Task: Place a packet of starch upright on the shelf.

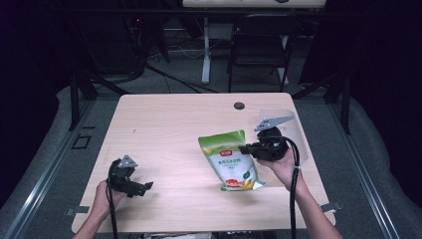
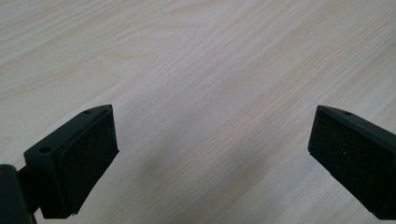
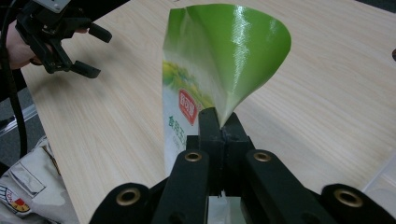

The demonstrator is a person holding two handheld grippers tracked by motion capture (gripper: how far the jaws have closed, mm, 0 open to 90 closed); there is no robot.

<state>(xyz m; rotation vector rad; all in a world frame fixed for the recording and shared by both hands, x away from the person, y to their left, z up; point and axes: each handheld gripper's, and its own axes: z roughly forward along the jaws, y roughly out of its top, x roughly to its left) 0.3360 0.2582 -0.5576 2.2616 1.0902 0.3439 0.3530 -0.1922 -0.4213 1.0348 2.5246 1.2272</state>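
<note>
one pouch (image 1: 230, 160), two grippers (image 1: 145, 188).

A lab-style recording bay set up around one bare work table

A light wood-grain table (image 1: 169, 124) stands alone in a dark room, walled in left and right by black curtains (image 1: 383, 59) and ringed by metal framing rails (image 1: 45, 169) on a grey floor. At the far side, loose cables (image 1: 184, 50) trail across the floor past the white leg of a desk (image 1: 205, 50), and a black folding chair (image 1: 259, 45) stands just beside it. A round cable port (image 1: 239, 105) sits in the table's far edge. Nothing domestic shows; the fittings read as a test or data-collection room.
</note>
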